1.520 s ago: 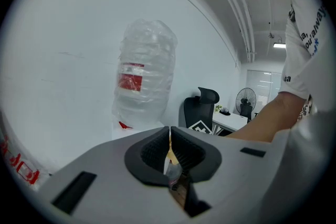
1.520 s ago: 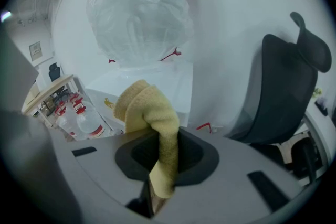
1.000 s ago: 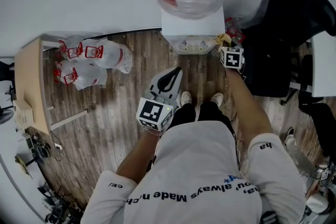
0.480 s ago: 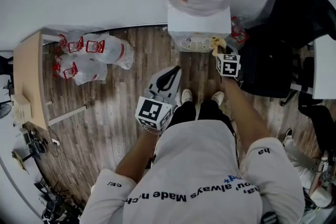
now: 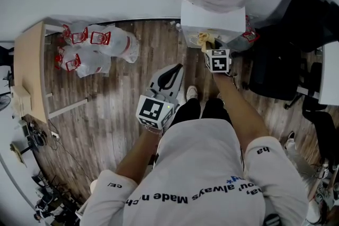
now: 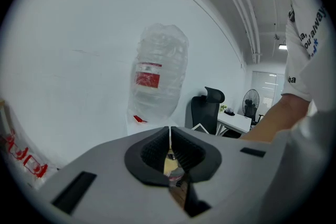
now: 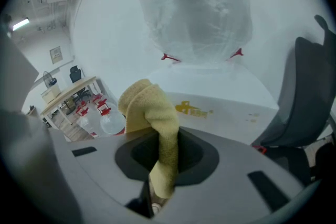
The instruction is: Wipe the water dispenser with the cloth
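Fingers of right gripper are being clamped on the yellow cloth. It is being pinched mid-length: top end bunched into a roll above the fingers, bottom end hanging down between them toward the camera. Straight ahead in the right gripper view, the water dispenser is being shown: white top with a small yellow mark, big clear bottle seated upside down on it, centre to upper part of frame. In the head view the cloth is being held at the dispenser's front edge, upper centre-right of frame, just under the white top. Actual contact cannot be told. Right arm is being stretched forward toward it.

Fingers of left gripper are being pressed shut on each other, only a thin seam between the pads, nothing gripped. This gripper is being held low in front of the person, centre of the head view, well apart from the dispenser and pointed toward it. Bottle and white top are being picked up at centre of the left gripper view, with a black office chair and a standing fan at right.

Also being shown in the head view:
- wood-plank floor
- cluster of clear jugs with red handles, lying on the floor at upper left
- wooden table along the left edge
- the black office chair to the right of the dispenser
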A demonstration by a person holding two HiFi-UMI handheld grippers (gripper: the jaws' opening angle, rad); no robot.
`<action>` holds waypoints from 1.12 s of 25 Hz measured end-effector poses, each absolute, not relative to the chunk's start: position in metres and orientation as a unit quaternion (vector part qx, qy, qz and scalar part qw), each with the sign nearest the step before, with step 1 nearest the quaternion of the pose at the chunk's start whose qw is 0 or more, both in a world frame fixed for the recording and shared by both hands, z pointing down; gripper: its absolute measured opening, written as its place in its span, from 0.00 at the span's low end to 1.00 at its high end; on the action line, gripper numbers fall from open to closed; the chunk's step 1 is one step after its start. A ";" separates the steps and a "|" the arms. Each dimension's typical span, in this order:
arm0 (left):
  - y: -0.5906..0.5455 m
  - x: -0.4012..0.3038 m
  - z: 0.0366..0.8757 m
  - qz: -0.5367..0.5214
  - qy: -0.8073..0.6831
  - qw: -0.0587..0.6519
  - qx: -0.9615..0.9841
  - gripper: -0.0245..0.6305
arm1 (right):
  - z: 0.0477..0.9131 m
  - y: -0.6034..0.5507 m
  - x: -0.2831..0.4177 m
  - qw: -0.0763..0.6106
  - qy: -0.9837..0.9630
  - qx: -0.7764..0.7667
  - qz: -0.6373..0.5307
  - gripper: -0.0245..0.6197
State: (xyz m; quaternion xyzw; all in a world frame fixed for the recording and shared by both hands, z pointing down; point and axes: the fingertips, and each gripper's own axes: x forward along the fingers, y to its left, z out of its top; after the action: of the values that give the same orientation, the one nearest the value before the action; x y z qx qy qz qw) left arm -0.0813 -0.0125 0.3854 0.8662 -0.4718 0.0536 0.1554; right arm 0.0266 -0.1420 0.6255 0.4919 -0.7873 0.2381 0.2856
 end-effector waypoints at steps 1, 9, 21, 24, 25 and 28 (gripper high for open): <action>-0.012 -0.085 0.386 0.054 -0.474 0.156 0.865 0.08 | 0.627 -0.143 0.018 0.287 -0.790 0.487 0.238 0.13; -0.012 -0.110 0.394 0.056 -0.487 0.163 0.856 0.08 | 0.640 -0.150 -0.032 0.300 -0.799 0.459 0.246 0.13; -0.012 -0.141 0.405 0.061 -0.513 0.175 0.838 0.08 | 0.667 -0.160 -0.075 0.320 -0.799 0.435 0.265 0.13; -0.012 -0.147 0.408 0.063 -0.518 0.179 0.834 0.08 | 0.676 -0.162 -0.081 0.322 -0.799 0.430 0.270 0.13; -0.012 -0.148 0.409 0.063 -0.519 0.180 0.833 0.08 | 0.678 -0.163 -0.082 0.322 -0.798 0.430 0.271 0.13; -0.012 -0.153 0.411 0.065 -0.522 0.184 0.830 0.08 | 0.682 -0.166 -0.083 0.323 -0.795 0.432 0.277 0.13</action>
State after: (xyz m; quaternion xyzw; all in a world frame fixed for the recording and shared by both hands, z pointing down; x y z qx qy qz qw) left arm -0.1529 -0.0120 0.4111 0.8303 -0.5221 0.0648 0.1840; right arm -0.0832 -0.1663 0.6824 0.4321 -0.7954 0.2765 0.3226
